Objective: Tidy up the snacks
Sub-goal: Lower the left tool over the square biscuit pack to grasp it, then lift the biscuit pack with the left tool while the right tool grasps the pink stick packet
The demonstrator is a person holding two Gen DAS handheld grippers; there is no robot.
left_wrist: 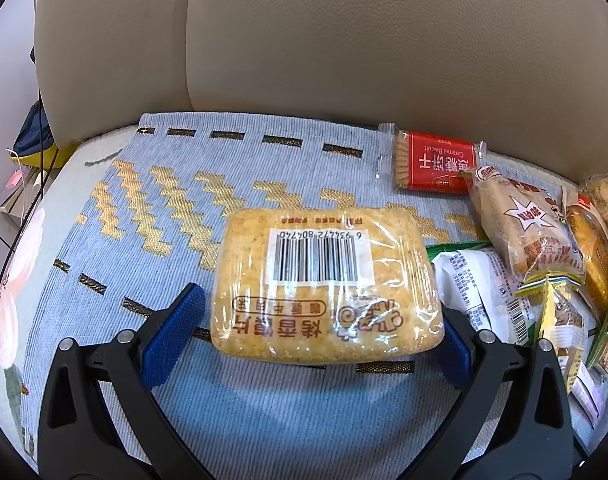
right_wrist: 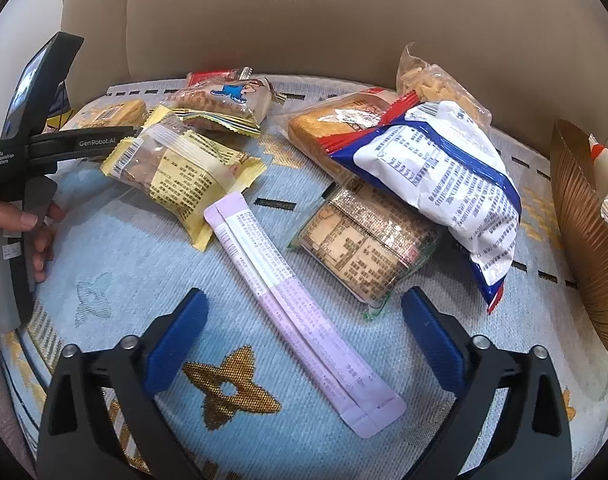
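A clear-wrapped yellow cracker packet (left_wrist: pixel 324 284) with a barcode lies on the blue-and-gold woven mat (left_wrist: pixel 151 208). My left gripper (left_wrist: pixel 320 312) is open around its near end: the left blue pad stands a little off it and the right pad sits at its edge. In the right wrist view my right gripper (right_wrist: pixel 306 300) is open just above two lilac stick sachets (right_wrist: pixel 304 312), which lie diagonally on the mat (right_wrist: pixel 123 260) between its fingers. The same cracker packet (right_wrist: pixel 111 114) shows at the far left.
To the right lie a red caramel biscuit pack (left_wrist: pixel 436 162), a star-printed cracker bag (left_wrist: pixel 524 232) and a white packet (left_wrist: pixel 476 284). A yellow pastry wrapper (right_wrist: pixel 183 172), a blue-white bag (right_wrist: pixel 444 172), a green-edged packet (right_wrist: pixel 364 248) and a gold ribbed container (right_wrist: pixel 580 232) are there too. Beige cushions (left_wrist: pixel 364 40) rise behind.
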